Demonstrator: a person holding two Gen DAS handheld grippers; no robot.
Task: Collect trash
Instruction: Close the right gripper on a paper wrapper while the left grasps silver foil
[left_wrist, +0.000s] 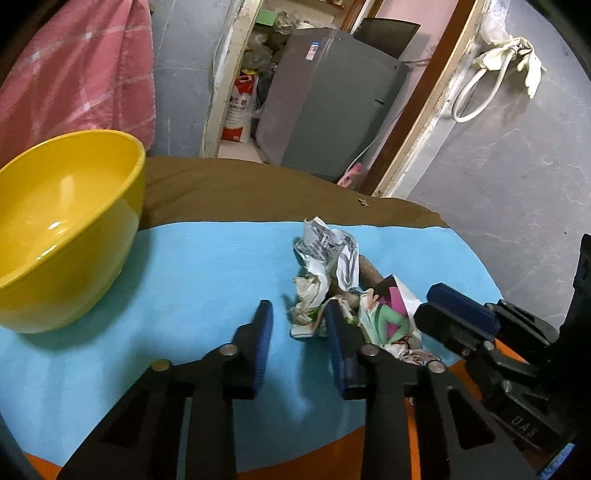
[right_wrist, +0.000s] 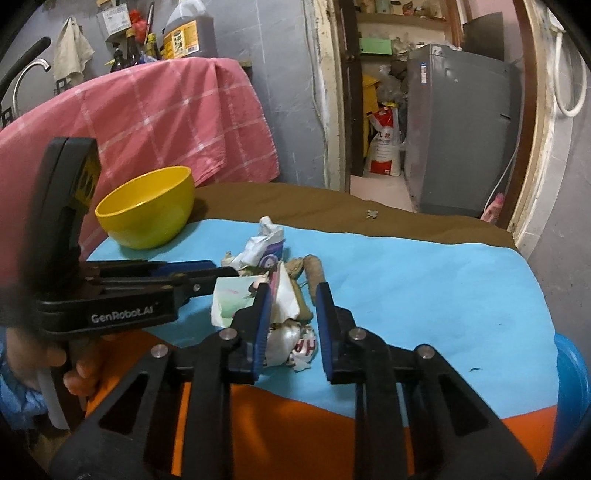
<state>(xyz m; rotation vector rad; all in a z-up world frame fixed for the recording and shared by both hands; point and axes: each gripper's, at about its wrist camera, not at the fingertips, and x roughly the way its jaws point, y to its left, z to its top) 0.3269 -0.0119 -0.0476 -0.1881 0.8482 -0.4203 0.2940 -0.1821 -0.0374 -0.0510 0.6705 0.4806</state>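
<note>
Surface: blue mat (left_wrist: 207, 266); yellow bowl (left_wrist: 62, 221); trash pile (right_wrist: 273, 291)
Left gripper (left_wrist: 295, 321): fingers part-open, astride trash edge, gripping nothing
Right gripper (right_wrist: 293, 314): fingers part-open around scraps, not pinching

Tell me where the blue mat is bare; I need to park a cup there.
Free: the blue mat right of the trash pile, up to the brown cloth; also the strip between yellow bowl and pile. Crowded: the pile itself, where left gripper and right gripper meet.

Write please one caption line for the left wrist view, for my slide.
Left gripper reaching into the pile of crumpled trash on the blue mat, yellow bowl beside it.
</note>
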